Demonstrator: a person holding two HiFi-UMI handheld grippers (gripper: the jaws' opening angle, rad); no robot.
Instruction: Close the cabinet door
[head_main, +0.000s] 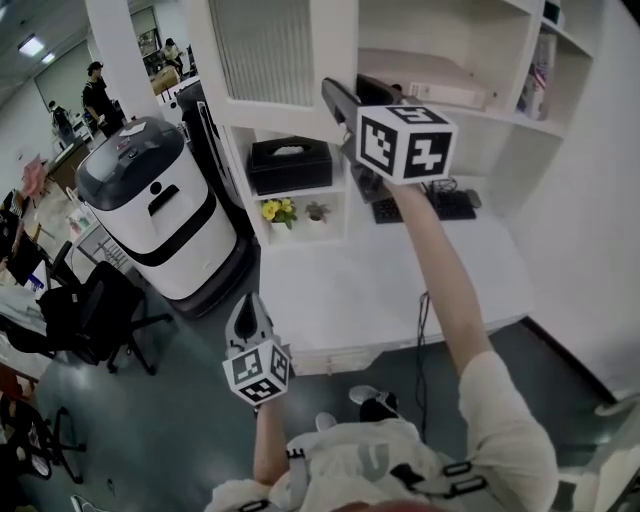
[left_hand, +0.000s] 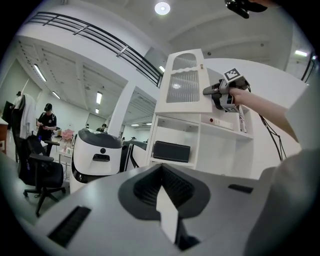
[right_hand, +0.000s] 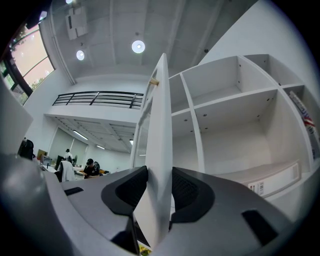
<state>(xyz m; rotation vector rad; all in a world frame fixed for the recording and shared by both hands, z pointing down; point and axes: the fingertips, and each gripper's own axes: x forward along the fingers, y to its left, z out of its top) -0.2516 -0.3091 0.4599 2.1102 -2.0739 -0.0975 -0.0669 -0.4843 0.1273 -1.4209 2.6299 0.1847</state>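
Right gripper (head_main: 338, 98) is clamped on the free edge of the cabinet door (head_main: 265, 50), raised at arm's length toward 12 o'clock in the head view. In the right gripper view the gripper (right_hand: 160, 192) has a jaw pressed against each face of the door (right_hand: 161, 125), which stands edge-on and runs from 6 o'clock up to 12 o'clock. The door is open: the white shelves (right_hand: 235, 130) are exposed from 1 to 4 o'clock of that view.

Left gripper (head_main: 248, 302) hangs low at 7 o'clock in the head view, well apart from the cabinet. Its jaws are together with nothing between them (confirmed in the left gripper view, where the gripper (left_hand: 167, 202) points up at the cabinet).

From the left gripper view:
- The door (left_hand: 182, 82) has a ribbed panel with an arched top and sits at 12 o'clock.
- The right gripper (left_hand: 207, 91) grips the door's right edge at 1 o'clock.

Surroundings in the head view:
- A black tissue box (head_main: 290, 163) sits in an open compartment below the door.
- Small yellow flowers (head_main: 278, 210) stand in the compartment under the box.
- A white counter (head_main: 400, 285) extends below the shelves, with a dark keyboard (head_main: 425, 208) at its rear.
- A white and grey machine (head_main: 150, 205) stands on the floor at 10 o'clock.
- A black office chair (head_main: 90, 310) stands at 9 o'clock.
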